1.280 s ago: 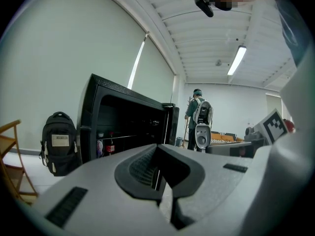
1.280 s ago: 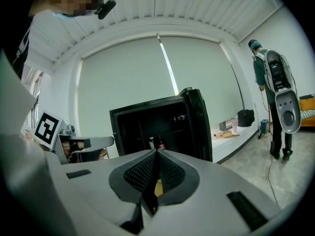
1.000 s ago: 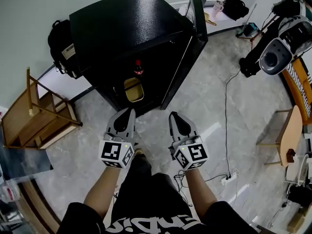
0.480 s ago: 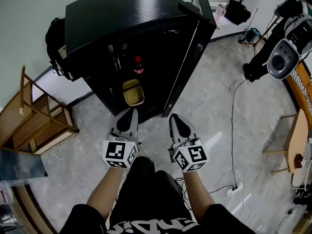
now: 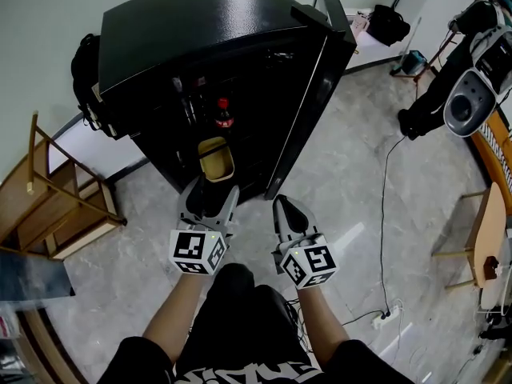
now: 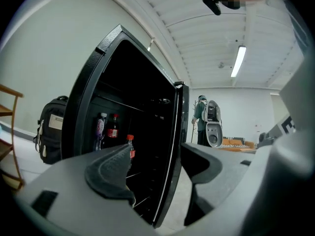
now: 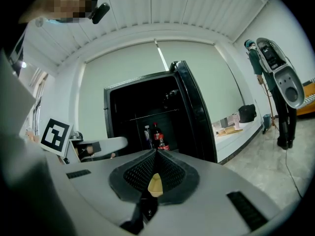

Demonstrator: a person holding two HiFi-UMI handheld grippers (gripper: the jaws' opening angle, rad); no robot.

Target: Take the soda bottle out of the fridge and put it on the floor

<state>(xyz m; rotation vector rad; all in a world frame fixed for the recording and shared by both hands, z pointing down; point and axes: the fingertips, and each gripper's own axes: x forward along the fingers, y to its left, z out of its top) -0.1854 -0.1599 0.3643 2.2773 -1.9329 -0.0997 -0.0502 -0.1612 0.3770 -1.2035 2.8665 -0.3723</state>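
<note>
While both grippers hang level in front of the open fridge (image 5: 184, 30), here is how it stands: the left gripper (image 5: 212, 192) has its fingers released, they have just been opening, and nothing sits between them but the dark mouth of the cabinet; the right gripper (image 5: 282, 206), just beside it, has its fingers clenched together on nothing. Beneath them lies pale marbled floor (image 5: 344, 174), where the bottle is meant to end up. Just past the fingertips, a yellowish tub (image 5: 216, 157) sits low inside the fridge, with the door (image 5: 320, 86) swung wide to the right. Further in and higher up is the prize, the soda bottle (image 5: 224, 114), upright, dark with a red cap and red label, well apart from both grippers. A purple-labelled bottle (image 6: 100, 130) stands just beside it, whether touching I cannot tell, and a smaller red-capped bottle (image 6: 131, 146) stands a little nearer the opening. My read is that it is plastic, looks full so fairly weighty for its size, and stiff enough under pressure to take a firm squeeze. The wall is smooth and round, though, and likely slick if chilled. I would close on the straight body around the label rather than the tapering shoulder, where the fingers could slide upward. It should come out upright, clear of its neighbours
</note>
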